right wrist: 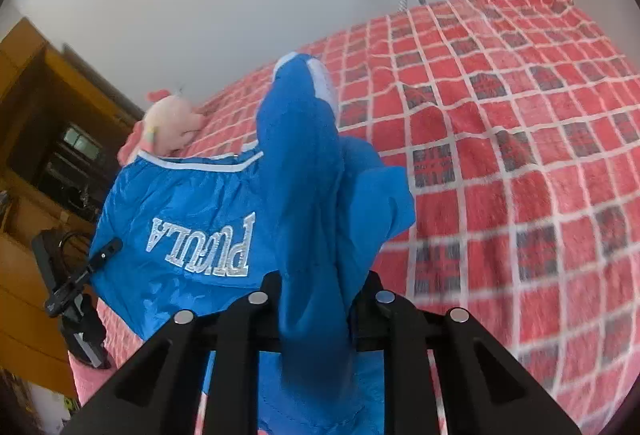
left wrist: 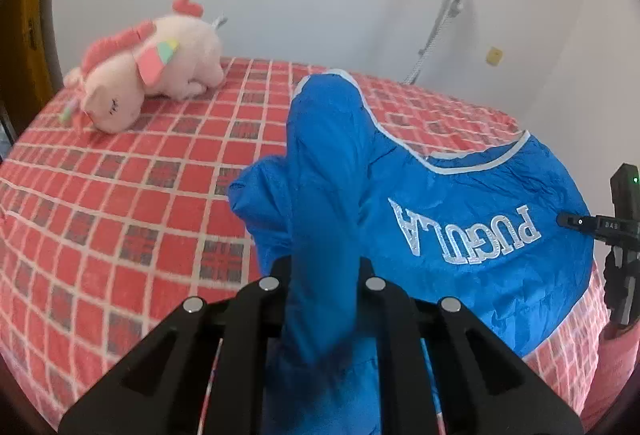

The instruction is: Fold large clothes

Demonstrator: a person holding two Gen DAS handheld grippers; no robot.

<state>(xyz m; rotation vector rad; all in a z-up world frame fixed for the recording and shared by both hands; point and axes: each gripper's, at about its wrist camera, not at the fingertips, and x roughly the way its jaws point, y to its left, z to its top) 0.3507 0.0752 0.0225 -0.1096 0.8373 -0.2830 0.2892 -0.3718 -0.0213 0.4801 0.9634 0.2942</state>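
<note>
Both my left gripper [left wrist: 324,299] and right gripper [right wrist: 316,311] have their jaws clamped on bunched folds of the blue garment [left wrist: 460,219], which hangs between them over the red checked bed [left wrist: 120,195], near a pink plush toy [left wrist: 152,71].

"PUGULA" on blue garment [left wrist: 460,203]

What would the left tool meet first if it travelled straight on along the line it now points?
The blue garment itself: the left tool is shut on a bunched fold of it that stretches ahead. Beyond that probably comes the red checked bedcover, though depth is unclear.
</note>
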